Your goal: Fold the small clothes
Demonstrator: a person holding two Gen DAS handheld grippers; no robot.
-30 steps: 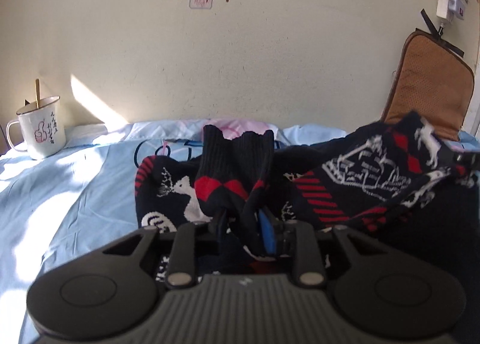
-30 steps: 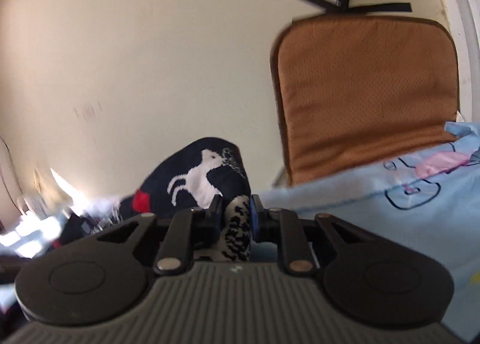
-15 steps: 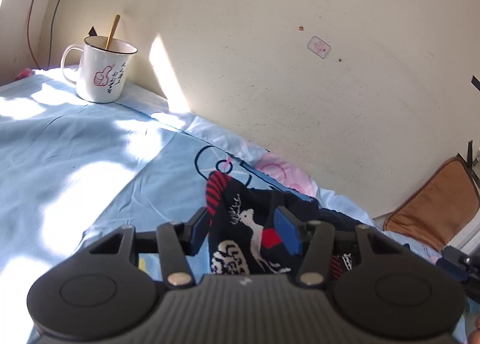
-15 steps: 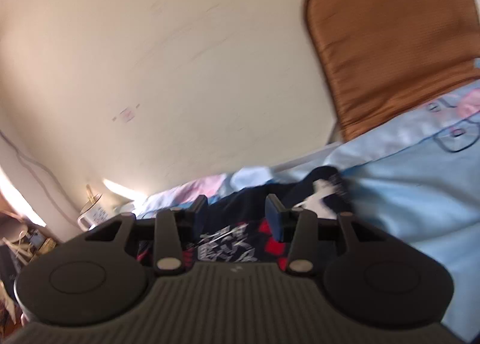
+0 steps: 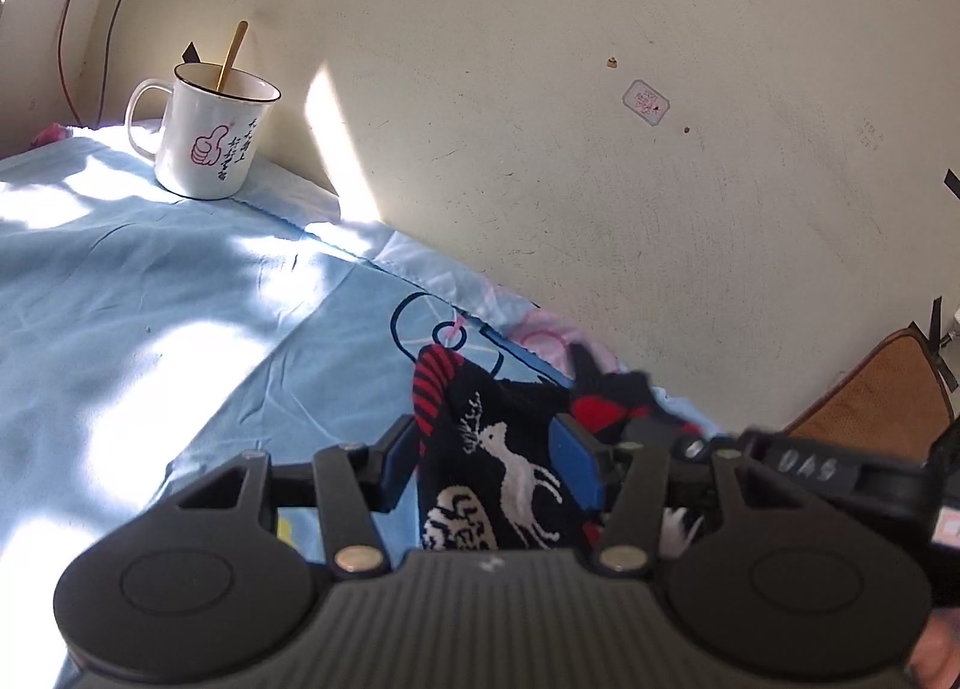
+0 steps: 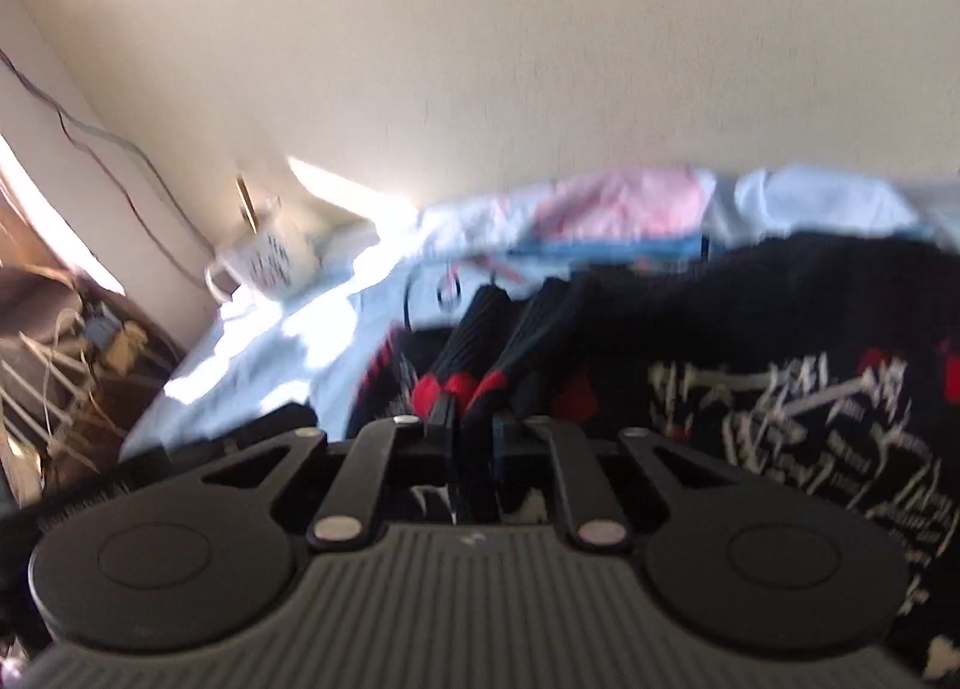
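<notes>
A small dark knit garment (image 5: 510, 449) with white deer and red stripes lies on the light blue sheet (image 5: 150, 317). My left gripper (image 5: 489, 461) is open, its blue pads either side of the garment's edge. In the blurred right wrist view my right gripper (image 6: 471, 425) is shut on a ribbed black and red part of the garment (image 6: 480, 329); the rest of the garment (image 6: 780, 389) spreads to the right. The right gripper's body (image 5: 810, 470) shows at the right of the left wrist view.
A white mug (image 5: 207, 137) with a spoon stands on the sheet by the wall, also in the right wrist view (image 6: 270, 263). A brown cushion (image 5: 882, 389) leans at the far right. Clutter (image 6: 72, 365) lies off the bed's left side.
My left gripper let go of the garment and opened, tilting down over it. My right gripper opened, swung left, then shut on the ribbed black and red part.
</notes>
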